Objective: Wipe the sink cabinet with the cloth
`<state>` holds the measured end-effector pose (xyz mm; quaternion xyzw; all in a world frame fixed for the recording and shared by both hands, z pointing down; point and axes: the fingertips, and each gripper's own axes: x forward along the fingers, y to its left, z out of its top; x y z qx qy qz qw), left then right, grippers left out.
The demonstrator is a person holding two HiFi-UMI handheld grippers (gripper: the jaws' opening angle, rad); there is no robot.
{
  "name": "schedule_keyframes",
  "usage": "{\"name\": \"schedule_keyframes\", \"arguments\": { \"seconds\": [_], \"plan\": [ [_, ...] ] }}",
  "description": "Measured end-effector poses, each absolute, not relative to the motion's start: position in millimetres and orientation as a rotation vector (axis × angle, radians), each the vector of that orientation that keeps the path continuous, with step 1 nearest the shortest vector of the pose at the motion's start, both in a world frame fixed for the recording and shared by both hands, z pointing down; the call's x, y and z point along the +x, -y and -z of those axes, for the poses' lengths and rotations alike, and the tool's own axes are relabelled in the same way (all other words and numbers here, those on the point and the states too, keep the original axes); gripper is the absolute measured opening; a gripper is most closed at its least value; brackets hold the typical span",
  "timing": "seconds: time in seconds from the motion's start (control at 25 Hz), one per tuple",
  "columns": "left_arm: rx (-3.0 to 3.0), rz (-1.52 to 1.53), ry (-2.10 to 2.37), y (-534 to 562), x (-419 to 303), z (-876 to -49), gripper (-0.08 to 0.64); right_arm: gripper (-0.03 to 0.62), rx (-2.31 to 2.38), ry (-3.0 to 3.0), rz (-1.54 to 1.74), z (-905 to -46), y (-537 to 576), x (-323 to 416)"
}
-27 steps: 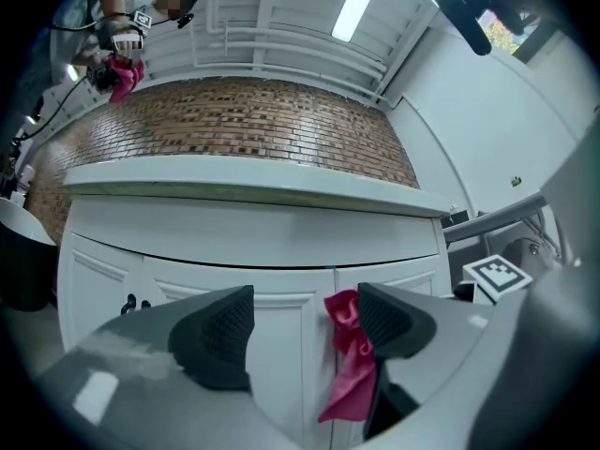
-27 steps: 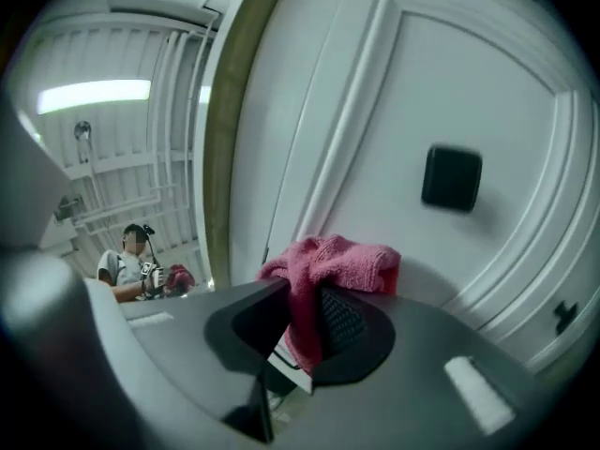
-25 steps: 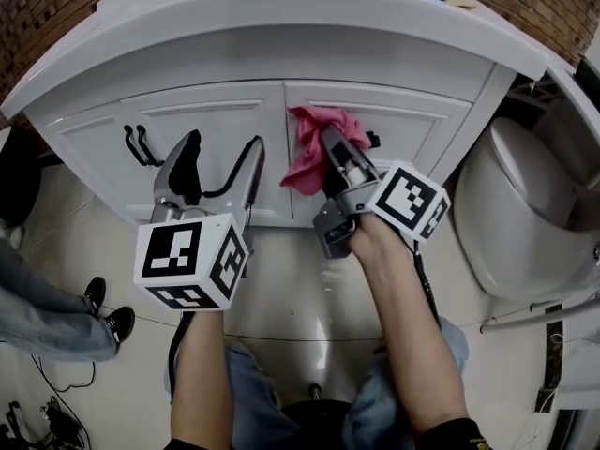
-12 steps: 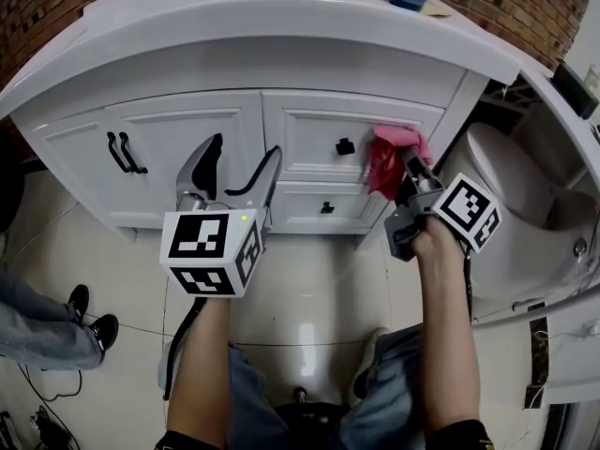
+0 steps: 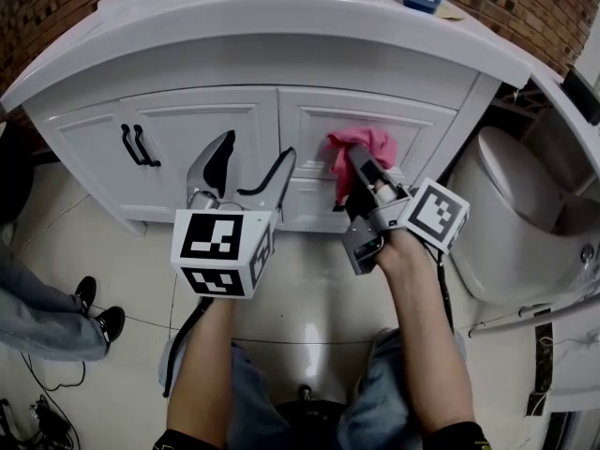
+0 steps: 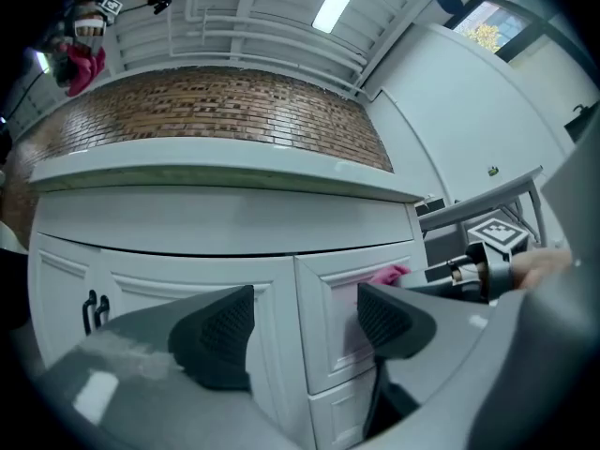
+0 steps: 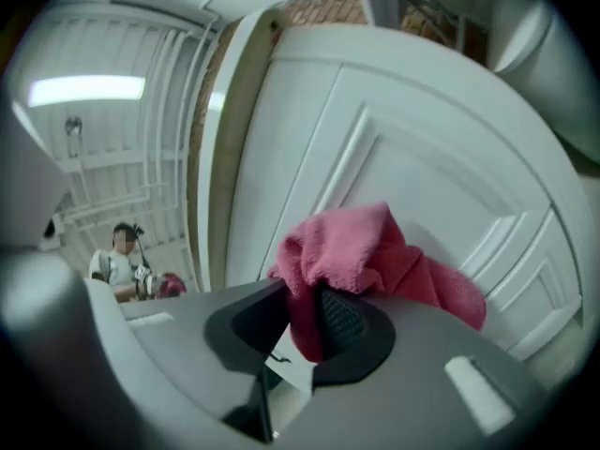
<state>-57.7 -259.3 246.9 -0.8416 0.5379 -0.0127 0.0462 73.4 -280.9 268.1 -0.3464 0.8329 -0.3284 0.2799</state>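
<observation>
2 grippers in view, 1 working. Right gripper [image 5: 360,169]: jaws clamped hard on a fold of the pink cloth [image 5: 353,147], with no gap showing in the right gripper view. The rest of the cloth is bunched ahead of the jaw tips and pressed to the upper right panel [image 5: 417,123] of the white sink cabinet [image 5: 211,125], just right of the centre seam.

Left gripper [image 5: 251,159]: jaws wide apart with nothing between them, held off the cabinet front near its middle.

Judgement: this looks like a wipe across the right panel.
- Lead with the cloth wad so the jaw tips never meet the paint.
- Use light, even pressure.
- Run strokes along the recessed moulding, where dirt would likely sit, and overlap them.
- Only 1 fold is pinched, so a hard sideways drag may pull it loose.
- Left door with black handles [image 5: 141,144] looks untouched.
</observation>
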Motion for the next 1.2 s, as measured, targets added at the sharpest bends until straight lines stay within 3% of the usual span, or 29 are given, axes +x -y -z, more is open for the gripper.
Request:
{"name": "schedule_keyframes", "arguments": {
  "seconds": [0.12, 0.4, 0.6, 0.88, 1.08, 1.2],
  "plan": [
    [-2.536, 0.051, -1.695, 255.8, -79.7, -246.5, 0.342, 0.057, -1.083, -2.338, 0.956, -302.3, 278.7, 27.2],
    [-2.482, 0.065, -1.775, 244.9, -117.4, -243.8, 0.341, 0.057, -0.829, -2.200, 1.207, -345.1, 290.3, -43.1],
    [-2.492, 0.050, -1.776, 243.1, -121.3, -243.5, 0.341, 0.057, -0.898, -1.935, 1.235, -344.7, 309.5, 13.3],
    [-2.527, 0.074, -1.705, 251.8, -95.8, -248.0, 0.341, 0.057, -1.396, -2.293, 0.936, -350.9, 298.5, 111.7],
    [-2.545, 0.066, -1.675, 255.2, -81.0, -248.4, 0.341, 0.057, -1.623, -2.188, 0.786, -345.0, 295.6, 203.7],
    [-2.545, 0.067, -1.666, 254.1, -77.7, -247.9, 0.341, 0.057, -1.641, -2.269, 0.745, -348.7, 293.6, 193.4]
  ]
}}
